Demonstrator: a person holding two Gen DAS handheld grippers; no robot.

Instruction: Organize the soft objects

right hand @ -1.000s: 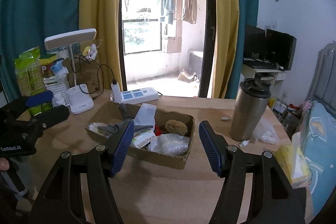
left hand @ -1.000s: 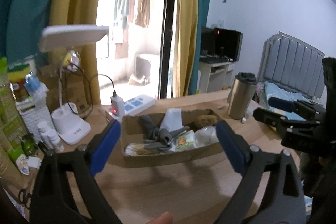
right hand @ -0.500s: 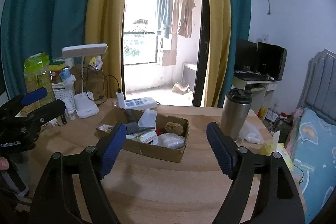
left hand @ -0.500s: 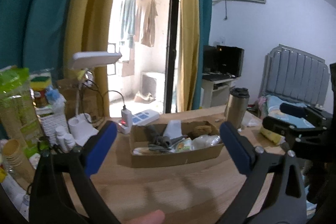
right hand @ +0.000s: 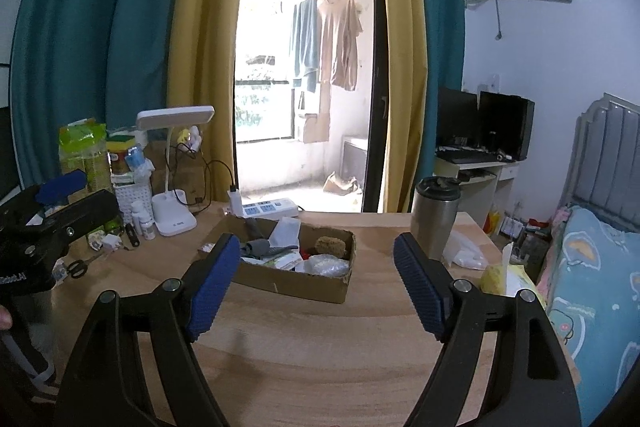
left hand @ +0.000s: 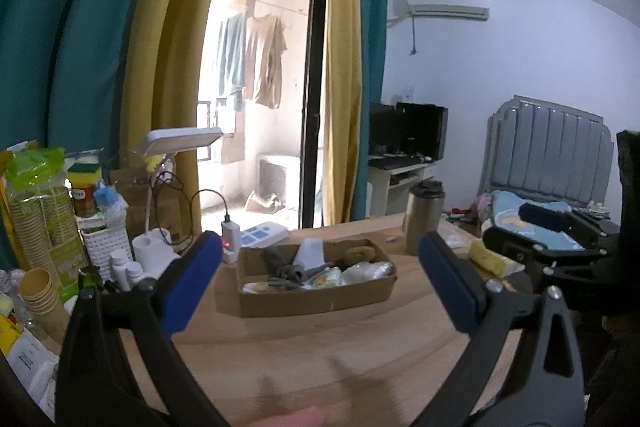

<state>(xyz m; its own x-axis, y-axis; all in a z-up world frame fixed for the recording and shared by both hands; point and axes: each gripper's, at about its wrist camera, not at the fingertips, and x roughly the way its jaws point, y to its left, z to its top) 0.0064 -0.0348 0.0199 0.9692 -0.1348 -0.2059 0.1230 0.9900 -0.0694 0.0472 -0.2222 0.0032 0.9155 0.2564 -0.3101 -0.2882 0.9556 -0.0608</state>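
Both grippers above the worktop, jaws released.
Cardboard box of soft things sits mid-frame between left gripper and right gripper.

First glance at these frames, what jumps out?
The cardboard box mid-table, stuffed with soft items: a gray cloth, a brown sponge, a crumpled clear bag. Both claws, left and right, hang open short of it, empty. A steel tumbler stands right of the box.
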